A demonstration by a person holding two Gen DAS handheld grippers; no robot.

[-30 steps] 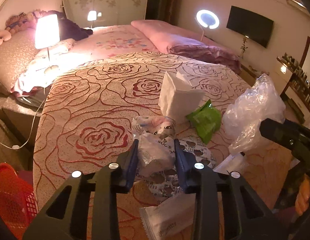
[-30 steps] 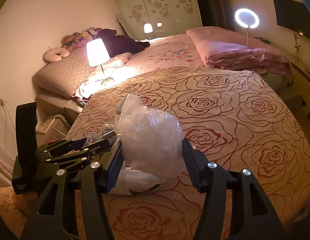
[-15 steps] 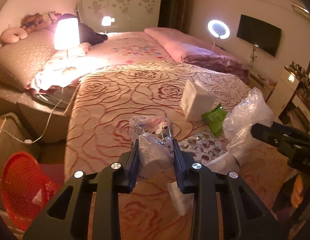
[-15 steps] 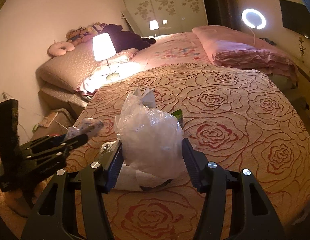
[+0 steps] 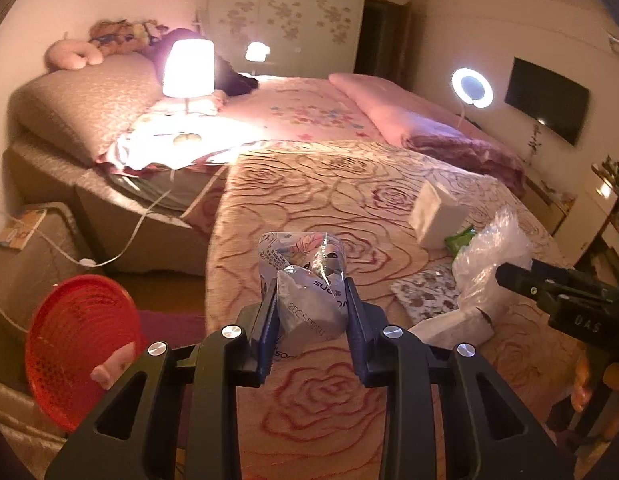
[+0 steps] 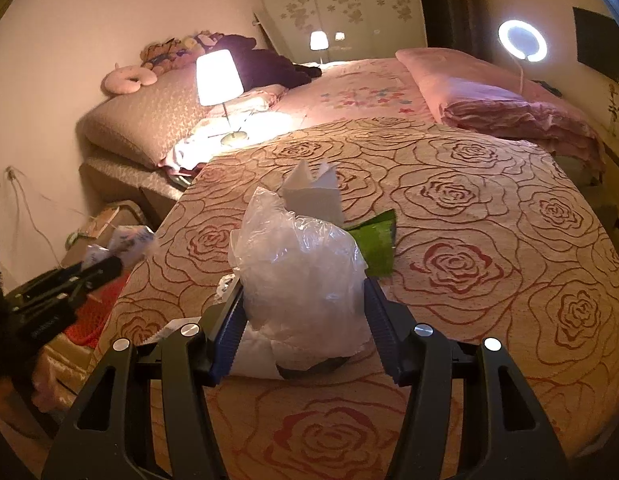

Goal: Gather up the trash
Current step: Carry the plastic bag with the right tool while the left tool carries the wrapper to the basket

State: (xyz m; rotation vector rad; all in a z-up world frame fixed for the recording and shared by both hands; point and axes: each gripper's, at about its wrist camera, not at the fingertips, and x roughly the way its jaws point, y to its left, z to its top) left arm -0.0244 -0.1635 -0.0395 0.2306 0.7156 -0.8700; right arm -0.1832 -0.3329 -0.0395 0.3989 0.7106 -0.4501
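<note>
My left gripper (image 5: 311, 312) is shut on a crumpled printed wrapper (image 5: 305, 276), held above the near left edge of the rose-patterned bed (image 5: 309, 192). A red mesh bin (image 5: 79, 344) stands on the floor to the lower left, with a pinkish scrap inside. My right gripper (image 6: 303, 320) is shut on a clear plastic bag (image 6: 297, 264), raised just over the bed. That bag (image 5: 491, 264) and the right gripper (image 5: 509, 276) show at the right of the left wrist view. On the bed lie a white paper bag (image 5: 435, 216), a green wrapper (image 6: 375, 246), a patterned wrapper (image 5: 423, 292) and white packets (image 5: 453, 326).
A lit lamp (image 5: 187, 70) stands on bedding at the far left. A cable (image 5: 141, 224) trails down the bed's side to the floor. A folded pink quilt (image 6: 497, 100) lies at the far right, with a ring light (image 5: 471, 88) and a wall television (image 5: 545, 100) behind.
My left gripper has carried the wrapper leftward and up, off the pile, toward the bed's edge; the red bin has come further into view. The right gripper shifted slightly, still gripping the bag.
</note>
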